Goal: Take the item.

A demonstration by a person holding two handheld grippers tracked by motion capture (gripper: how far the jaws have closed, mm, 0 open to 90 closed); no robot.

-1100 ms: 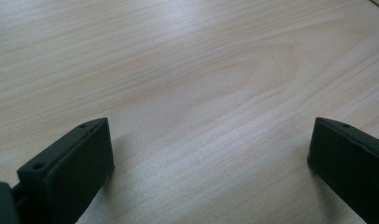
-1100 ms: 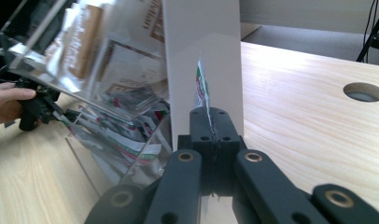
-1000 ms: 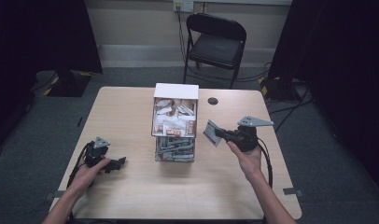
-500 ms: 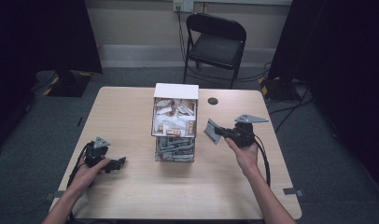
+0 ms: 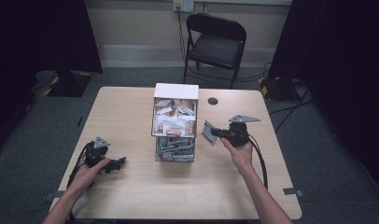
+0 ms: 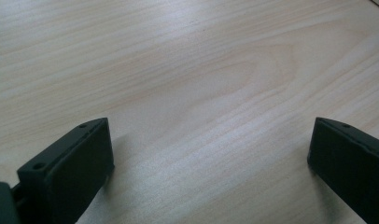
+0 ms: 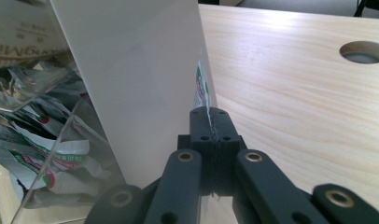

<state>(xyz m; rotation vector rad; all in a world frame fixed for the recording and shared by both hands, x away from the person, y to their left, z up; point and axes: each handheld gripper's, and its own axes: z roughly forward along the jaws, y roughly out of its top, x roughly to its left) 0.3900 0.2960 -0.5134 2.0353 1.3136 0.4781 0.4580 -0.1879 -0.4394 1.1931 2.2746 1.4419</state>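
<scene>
R gripper (image 5: 214,134) jaws pressed together, pinching sachet (image 7: 202,88) by edge, just beside organizer (image 5: 174,123) right wall. L gripper (image 5: 116,163) spread, empty, resting on table (image 5: 131,107). Sachet not yet in; clear lower bin (image 5: 174,149) prob. dest.

You work at a pale wood table (image 5: 131,112) with a round cable hole (image 5: 213,101) near its far edge. At its middle stands a clear two-tier box (image 5: 175,123), the upper tier full of sachets, the lower likewise. Your left gripper (image 5: 114,163) rests on the near-left part of the top.
</scene>
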